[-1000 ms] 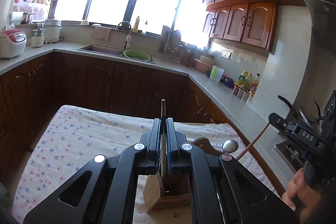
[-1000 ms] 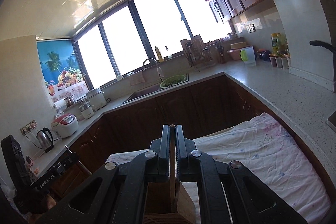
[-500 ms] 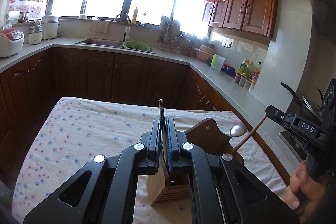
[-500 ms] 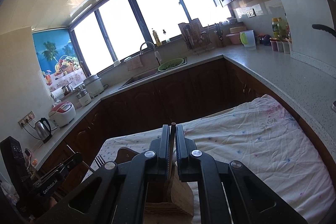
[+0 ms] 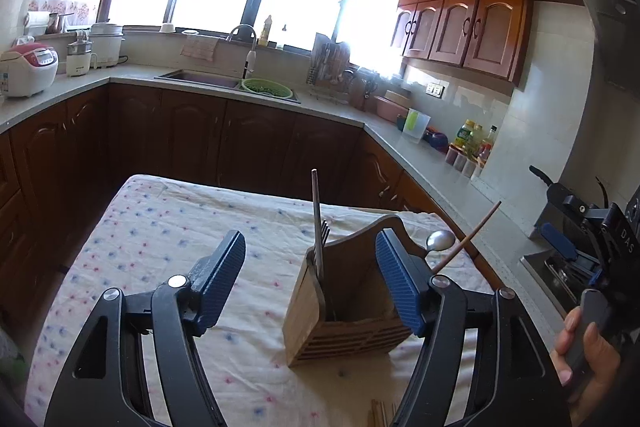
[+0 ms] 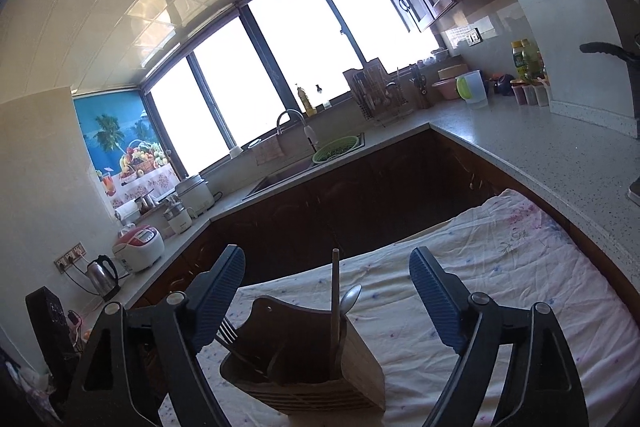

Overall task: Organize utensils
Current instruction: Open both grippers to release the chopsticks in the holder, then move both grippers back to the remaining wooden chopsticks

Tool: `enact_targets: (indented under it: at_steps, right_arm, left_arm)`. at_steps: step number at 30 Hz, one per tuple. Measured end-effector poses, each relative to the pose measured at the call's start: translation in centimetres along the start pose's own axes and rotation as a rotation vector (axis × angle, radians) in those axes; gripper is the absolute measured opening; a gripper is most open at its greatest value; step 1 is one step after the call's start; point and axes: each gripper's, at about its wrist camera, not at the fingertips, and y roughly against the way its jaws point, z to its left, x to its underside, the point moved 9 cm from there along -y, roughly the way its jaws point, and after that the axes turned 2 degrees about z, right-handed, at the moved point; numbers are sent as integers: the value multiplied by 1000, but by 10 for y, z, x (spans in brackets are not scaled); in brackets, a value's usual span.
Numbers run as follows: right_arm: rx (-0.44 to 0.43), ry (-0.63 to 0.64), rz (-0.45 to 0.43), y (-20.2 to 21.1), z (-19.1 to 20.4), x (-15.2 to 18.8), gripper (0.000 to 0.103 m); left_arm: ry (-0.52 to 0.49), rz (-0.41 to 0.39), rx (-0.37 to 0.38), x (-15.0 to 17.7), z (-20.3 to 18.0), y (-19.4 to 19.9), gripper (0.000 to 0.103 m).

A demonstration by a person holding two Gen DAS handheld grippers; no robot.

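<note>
Both tongs had just been opening, with nothing pinched in either. Left tongs (image 5: 310, 281) stood released over the wooden caddy (image 5: 344, 311), which sat on the cloth-covered tabletop (image 5: 160, 227). Their right pad was close to the caddy's raised back, but whether it touched could not be told. A dark-handled utensil (image 5: 316, 215) stood upright in the caddy's left compartment, with fork (image 5: 323, 239) tines showing beside it. Right tongs (image 6: 328, 295) were likewise released, straddling the caddy from the other side. Between the pads, untouched, stood a wooden stick (image 6: 335, 299) and a spoon (image 6: 351, 299), both in the right compartment. In the left view the stick leaned out to the right. Judgement: both drops done, step in hand is withdrawal. To do it well, back each tongs out along its own line, pads wide, without brushing the handles, since the leaning stick could tip out. More wooden pieces (image 5: 380, 415) lay at the near edge, probably next.
</note>
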Motion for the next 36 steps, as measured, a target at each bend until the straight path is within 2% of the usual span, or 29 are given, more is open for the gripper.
enact_targets:
  at_steps: [2,8,12,19,26,36]
  right_arm:
    - [1,-3,-22,14,-1,1,96]
    - [11,-12,-38,55,-8,19,97]
    - [37,-17,-16,77,-16,43,97]
    - [140,1,50,106,-39,93,97]
    - [178,-20,124,122,-57,133,97]
    - [189,-32,198,122,-67,163,97]
  left_arm:
    - [4,-2,1,6,1,10,72]
    - [0,23,11,36,-1,37,74]
    - [-14,51,10,61,-3,50,74]
    - [5,133,16,112,2,58,75]
    - [16,206,11,151,6,58,75]
    - [-24,274,16,174,-6,52,75]
